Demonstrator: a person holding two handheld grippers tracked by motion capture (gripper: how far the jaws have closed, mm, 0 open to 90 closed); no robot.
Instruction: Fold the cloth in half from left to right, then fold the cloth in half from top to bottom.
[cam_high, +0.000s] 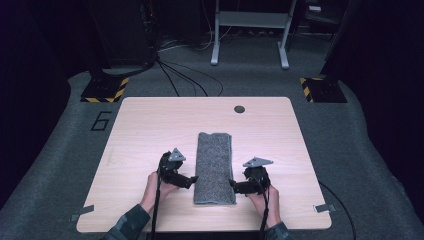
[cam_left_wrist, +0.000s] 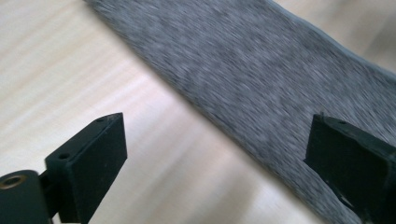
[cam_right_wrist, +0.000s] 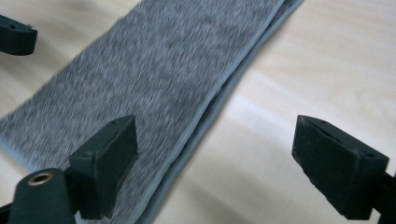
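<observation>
counter (cam_high: 145, 130) is light wood, with a grey folded towel (cam_high: 215, 167) laid lengthwise at centre, its near end close to the person's edge. the towel appears folded into a long strip — stacked layers and a hemmed edge are seen along one long side in the right gripper view (cam_right_wrist: 154, 93).

risk, as judged: both grippers sit at the near end of the strip, one per long side. if only the top layer is caught, the fold would open up when lifted; if a jaw is driven too low, it would scrape the counter and push the towel instead of pinching it. uneven grip between sides would skew the strip.

left gripper (cam_high: 194, 179) is held low at the towel's left edge, pointed inward, jaws wide apart with the edge between them (cam_left_wrist: 261, 93), nothing held. right gripper (cam_high: 233, 185) is mirrored at the right edge, jaws also spread, straddling the layered edge, nothing clamped. both hands rest low, wrists near the counter's front edge.
</observation>
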